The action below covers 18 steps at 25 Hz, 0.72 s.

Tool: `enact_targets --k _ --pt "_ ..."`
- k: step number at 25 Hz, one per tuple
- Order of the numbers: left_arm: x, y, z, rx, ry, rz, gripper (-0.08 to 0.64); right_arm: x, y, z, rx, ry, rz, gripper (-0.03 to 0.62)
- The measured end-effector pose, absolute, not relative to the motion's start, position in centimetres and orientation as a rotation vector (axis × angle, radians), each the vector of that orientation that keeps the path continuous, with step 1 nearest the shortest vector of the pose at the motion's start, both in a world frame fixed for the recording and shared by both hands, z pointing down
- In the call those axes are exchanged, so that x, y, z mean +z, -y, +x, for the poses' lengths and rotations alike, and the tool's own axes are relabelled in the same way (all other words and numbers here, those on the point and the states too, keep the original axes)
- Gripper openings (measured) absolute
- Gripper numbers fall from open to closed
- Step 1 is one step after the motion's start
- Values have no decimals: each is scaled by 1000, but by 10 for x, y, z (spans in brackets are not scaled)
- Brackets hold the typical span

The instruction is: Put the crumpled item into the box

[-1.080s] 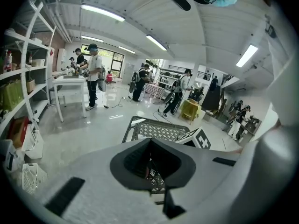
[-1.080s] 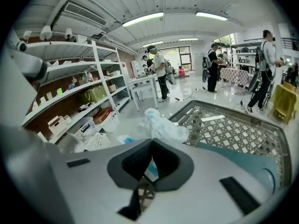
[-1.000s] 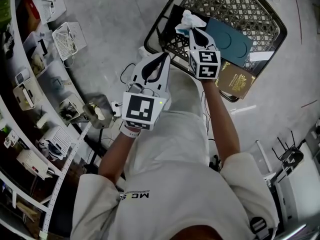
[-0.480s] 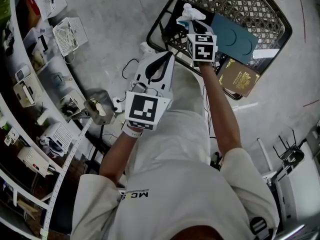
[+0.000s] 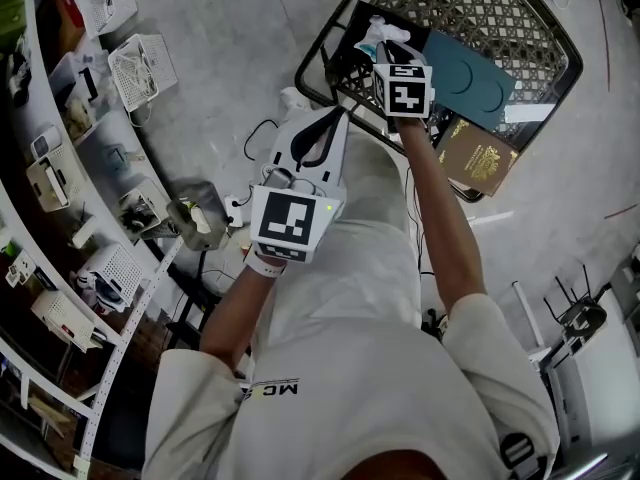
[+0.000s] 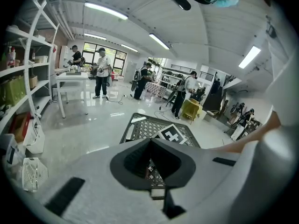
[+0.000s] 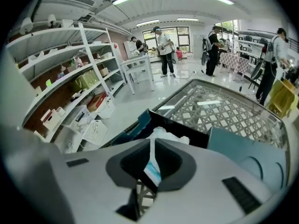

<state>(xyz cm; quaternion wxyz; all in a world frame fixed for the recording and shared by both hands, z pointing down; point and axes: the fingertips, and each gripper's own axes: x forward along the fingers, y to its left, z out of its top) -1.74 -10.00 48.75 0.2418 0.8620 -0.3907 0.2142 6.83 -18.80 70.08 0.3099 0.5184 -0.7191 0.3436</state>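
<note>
A crumpled white and light-blue item is pinched between the jaws of my right gripper, which is shut on it. In the head view the crumpled item hangs over a dark open box lying in a black lattice basket. From the right gripper view the dark box lies just beyond the jaws. My left gripper hovers nearer the body, left of the basket, jaws closed with nothing held. The left gripper points toward the basket.
A teal folder and a brown booklet lie in the basket beside the box. White shelving with trays and devices curves along the left. Cables lie on the grey floor. Several people stand far off in the room.
My right gripper has carried the crumpled item up and away, from the basket's near rim to above the dark box. The left gripper has barely moved.
</note>
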Motion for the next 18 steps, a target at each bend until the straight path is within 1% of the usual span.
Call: enact_targets --k 8,13,18 --pt "474 97 -15 576 1074 2385 20 672 191 72 867 1951 1385 41" --pt "463 98 -14 560 1074 2411 20 647 191 72 844 1991 1381 28" --pt "450 94 -17 543 1074 2430 20 614 186 68 813 2031 1379 28"
